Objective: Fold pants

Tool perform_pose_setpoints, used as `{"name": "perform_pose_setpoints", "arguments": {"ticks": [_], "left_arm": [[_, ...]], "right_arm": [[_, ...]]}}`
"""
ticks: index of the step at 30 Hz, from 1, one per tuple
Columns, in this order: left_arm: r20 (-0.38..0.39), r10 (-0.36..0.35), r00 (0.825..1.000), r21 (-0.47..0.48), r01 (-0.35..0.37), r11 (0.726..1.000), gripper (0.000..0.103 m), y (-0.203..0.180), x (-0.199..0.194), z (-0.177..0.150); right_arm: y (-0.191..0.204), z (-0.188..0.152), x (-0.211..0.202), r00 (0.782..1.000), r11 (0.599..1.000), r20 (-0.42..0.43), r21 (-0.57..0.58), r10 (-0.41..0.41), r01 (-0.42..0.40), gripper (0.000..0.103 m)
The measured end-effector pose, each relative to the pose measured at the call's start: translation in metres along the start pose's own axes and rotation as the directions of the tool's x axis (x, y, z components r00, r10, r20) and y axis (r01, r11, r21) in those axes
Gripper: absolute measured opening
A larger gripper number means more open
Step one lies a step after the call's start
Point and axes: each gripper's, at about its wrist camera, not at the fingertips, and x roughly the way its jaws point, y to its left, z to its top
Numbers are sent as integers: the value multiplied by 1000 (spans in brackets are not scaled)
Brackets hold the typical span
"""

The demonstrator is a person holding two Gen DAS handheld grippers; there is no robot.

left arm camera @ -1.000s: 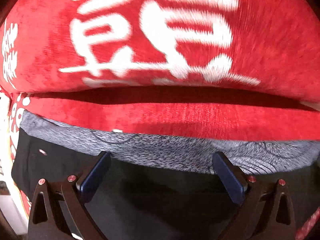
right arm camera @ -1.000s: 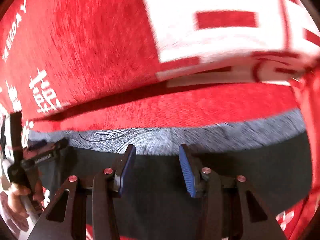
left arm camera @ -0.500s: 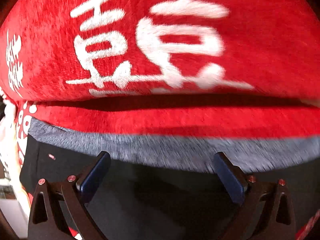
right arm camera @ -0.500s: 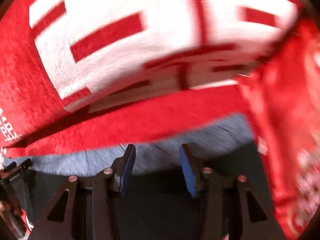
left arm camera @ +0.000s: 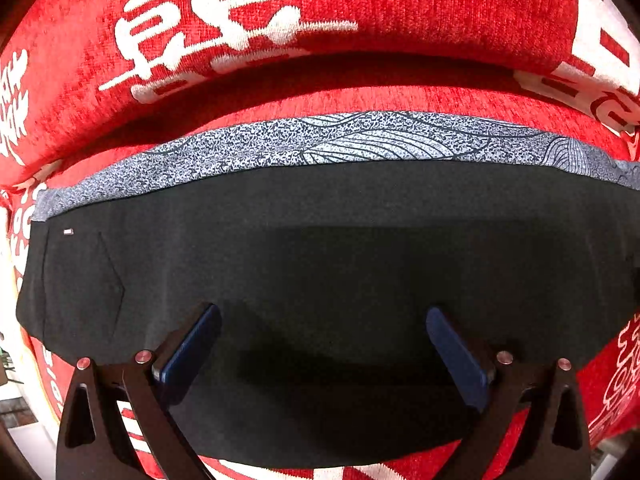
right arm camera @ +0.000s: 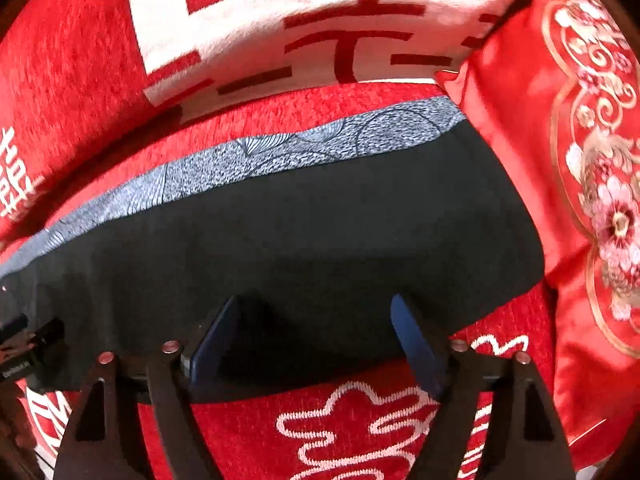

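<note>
A home: red sofa (left arm camera: 400, 8) with embroidered cushion (right arm camera: 580, 160).

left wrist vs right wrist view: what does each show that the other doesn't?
Left wrist only: a small white tag and diamond pocket stitching at the pants' left end.

Right wrist only: an embroidered floral cushion against the pants' right end, and part of the other tool at the left edge.

Both: black pants with a grey patterned waistband, lying flat on red fabric, each gripper's jaws open and empty.

Both wrist views close above shared pants (left arm camera: 320, 248)
</note>
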Motion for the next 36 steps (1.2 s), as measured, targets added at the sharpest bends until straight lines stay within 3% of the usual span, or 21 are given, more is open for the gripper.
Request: {"name": "perform_pose_setpoints", "arguments": {"ticks": [3,9,16,20,24,28,31,34,35,36], "left_arm": [[3,12,1000,11,-12,1000,103,4,3,3],[1,30,1000,3,-30,1000,103,-6,-9,7],[1,55,998,7,-55,998,103,-10,-9,8],[2,64,998,11,-64,998,103,-11,-9,9],[4,76,997,17,-76,997,103,-12,-8,10],[4,92,996,24,-92,995,103,-15,-9,11],[1,107,994,28,-107,994,103,-18,-11,13],[6,105,994,41,-105,994,103,-26,-19,15],[11,85,996,44,-86,995,103,-32,-26,12],[22,61,998,49,-62,997,98,-37,-32,12]], "right_arm": [[-2,2,5,999,999,-21,22,50,-50,82],[6,1,10,996,998,-60,-27,62,-64,84],[-1,1,13,989,989,-26,16,145,-144,87],[2,1,13,984,985,-40,-16,172,-173,96],[5,1,12,986,987,-48,-17,159,-160,96],[-4,-6,3,978,979,-48,40,203,-201,96],[-17,-17,-8,964,960,-39,104,263,-258,96],[-36,-31,-16,935,918,-10,193,355,-347,92],[-47,-39,-18,916,888,14,240,402,-393,85],[-54,-41,-19,903,867,28,269,428,-419,71]]}}
